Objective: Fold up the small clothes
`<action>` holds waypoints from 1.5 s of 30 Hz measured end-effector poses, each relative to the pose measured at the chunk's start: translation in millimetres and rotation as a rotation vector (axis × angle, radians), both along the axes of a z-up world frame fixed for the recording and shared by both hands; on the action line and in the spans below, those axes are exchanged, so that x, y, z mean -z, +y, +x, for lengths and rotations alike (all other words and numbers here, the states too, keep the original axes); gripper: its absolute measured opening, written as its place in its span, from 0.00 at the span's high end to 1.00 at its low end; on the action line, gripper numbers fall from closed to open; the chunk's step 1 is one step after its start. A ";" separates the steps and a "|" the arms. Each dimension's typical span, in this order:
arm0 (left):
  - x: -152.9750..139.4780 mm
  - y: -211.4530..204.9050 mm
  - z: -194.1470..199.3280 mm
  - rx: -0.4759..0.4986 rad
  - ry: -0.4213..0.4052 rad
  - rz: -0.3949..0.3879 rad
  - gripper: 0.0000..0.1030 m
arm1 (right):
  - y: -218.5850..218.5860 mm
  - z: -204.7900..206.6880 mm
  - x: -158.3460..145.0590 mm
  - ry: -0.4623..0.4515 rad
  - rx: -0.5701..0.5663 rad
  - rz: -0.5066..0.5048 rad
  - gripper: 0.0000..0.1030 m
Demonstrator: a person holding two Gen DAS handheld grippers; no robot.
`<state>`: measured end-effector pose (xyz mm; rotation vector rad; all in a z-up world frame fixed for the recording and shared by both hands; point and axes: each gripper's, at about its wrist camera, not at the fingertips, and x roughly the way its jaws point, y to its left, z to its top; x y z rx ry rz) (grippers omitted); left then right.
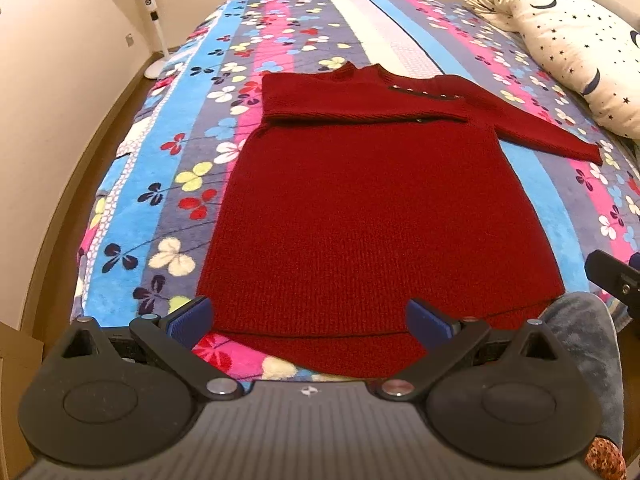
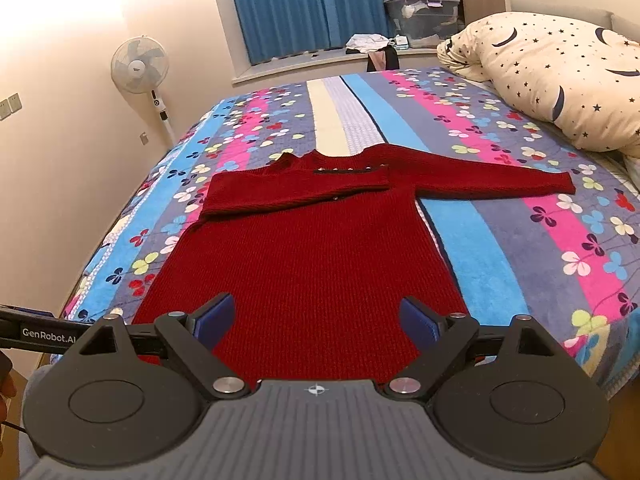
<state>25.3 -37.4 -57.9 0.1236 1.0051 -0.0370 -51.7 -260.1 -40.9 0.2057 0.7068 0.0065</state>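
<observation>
A dark red knitted sweater dress (image 1: 360,216) lies flat on the bed, on a fleece blanket (image 1: 168,184) with stripes of blue, pink and grey and a pattern of clover leaves. Its hem is toward the cameras and its neck points to 12 o'clock. One sleeve (image 1: 360,108) is folded across the chest, under a row of small metal buttons (image 1: 424,96). The other sleeve (image 1: 548,128) is stretched out on the blanket toward 2 o'clock.

In the left wrist view, the left gripper (image 1: 310,322) hovers above the hem at 6 o'clock. Its jaws are spread wide, with blue pads (image 1: 196,320), and nothing is between them except the cloth lying below. At 3 o'clock in this view a black part of the right gripper enters from the edge.

In the right wrist view, the right gripper (image 2: 316,320) is also spread wide over the lower part of the dress (image 2: 304,264), and it pinches nothing. At 9 o'clock the black bar of the left gripper shows, with white letters on it.

A cream duvet (image 2: 560,76) with stars and moons is bunched at 2 o'clock on the bed. A white standing fan (image 2: 140,68) stands at 10 o'clock by the wall, and blue curtains (image 2: 304,4) hang at 12 o'clock. Beside the curtains, a clear storage box (image 2: 424,16) stands on the window sill.
</observation>
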 end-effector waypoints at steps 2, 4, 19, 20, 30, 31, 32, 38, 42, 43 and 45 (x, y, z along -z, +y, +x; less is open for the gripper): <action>0.1 -3.0 -0.5 0.012 0.000 0.002 0.00 | -0.2 -0.3 0.7 0.000 0.001 0.001 0.13; 0.4 -5.6 -0.7 0.023 -0.002 0.009 0.00 | -0.1 0.1 2.1 0.005 0.005 0.005 0.13; 15.3 -6.4 29.2 -0.001 0.052 0.034 0.00 | -34.8 26.1 18.6 0.028 0.110 0.046 0.12; 15.8 -5.8 34.2 -0.007 0.055 0.033 0.00 | -44.4 31.0 20.9 0.021 0.138 0.050 0.12; 34.7 -14.8 98.3 -0.061 0.135 0.067 0.00 | -224.4 126.8 77.2 -0.083 0.572 0.295 0.12; 38.5 -16.4 108.0 -0.066 0.146 0.070 0.00 | -246.6 142.2 86.5 -0.078 0.624 0.325 0.12; 41.9 -16.9 115.6 -0.072 0.152 0.075 0.00 | -264.3 155.8 94.5 -0.073 0.658 0.354 0.12; 59.9 -14.8 173.2 -0.149 0.173 0.121 0.00 | -354.7 240.3 160.7 0.019 0.863 0.494 0.13; 72.5 -13.9 201.4 -0.167 0.190 0.142 0.00 | -383.6 286.5 195.1 0.070 0.918 0.529 0.13; 75.8 -14.2 206.9 -0.169 0.195 0.145 0.00 | -388.6 296.1 200.6 0.079 0.921 0.532 0.13; 82.8 -14.2 215.2 -0.173 0.204 0.152 0.00 | -398.6 316.8 212.3 0.106 0.938 0.532 0.13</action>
